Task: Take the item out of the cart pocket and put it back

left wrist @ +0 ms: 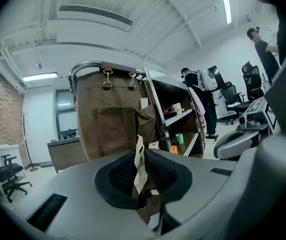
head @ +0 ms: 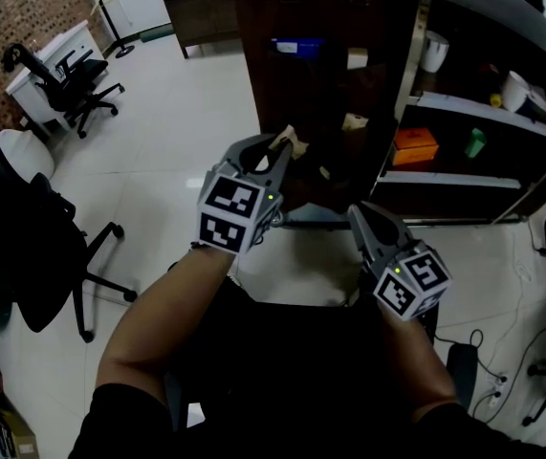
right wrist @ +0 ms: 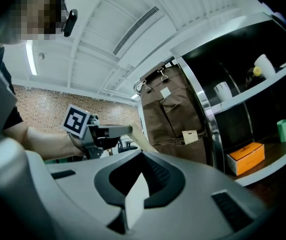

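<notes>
Office, pale tiled floor, brown cart ahead. Left tongs pinch paper sachet short of cart pocket; right tongs clamp pale card. Present sachet edge-on to pocket mouth, lower slowly.

Orange box and green cup near each other. Black office chair beside white desk. Brick wall behind. Wooden cabinet at back.
</notes>
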A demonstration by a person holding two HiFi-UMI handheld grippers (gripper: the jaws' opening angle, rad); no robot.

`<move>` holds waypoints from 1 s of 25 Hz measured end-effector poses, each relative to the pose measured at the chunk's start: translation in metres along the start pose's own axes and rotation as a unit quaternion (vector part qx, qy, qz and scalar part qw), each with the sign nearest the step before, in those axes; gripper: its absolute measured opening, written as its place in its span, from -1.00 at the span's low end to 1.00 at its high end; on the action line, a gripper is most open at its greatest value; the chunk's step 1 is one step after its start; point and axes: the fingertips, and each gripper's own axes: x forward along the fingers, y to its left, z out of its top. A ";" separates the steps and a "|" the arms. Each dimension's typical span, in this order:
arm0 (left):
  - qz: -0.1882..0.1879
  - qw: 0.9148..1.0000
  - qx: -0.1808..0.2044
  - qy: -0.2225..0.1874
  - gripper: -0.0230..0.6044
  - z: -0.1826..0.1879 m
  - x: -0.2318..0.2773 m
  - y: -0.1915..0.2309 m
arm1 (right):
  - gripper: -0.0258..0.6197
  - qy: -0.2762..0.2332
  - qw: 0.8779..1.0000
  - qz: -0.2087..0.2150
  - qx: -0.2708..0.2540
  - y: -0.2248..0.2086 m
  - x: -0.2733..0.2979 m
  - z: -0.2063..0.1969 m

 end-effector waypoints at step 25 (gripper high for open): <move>0.017 0.991 -0.033 0.129 -0.78 -0.170 0.147 0.022 | -0.88 0.021 1.000 -0.018 0.014 -0.020 0.003 -0.019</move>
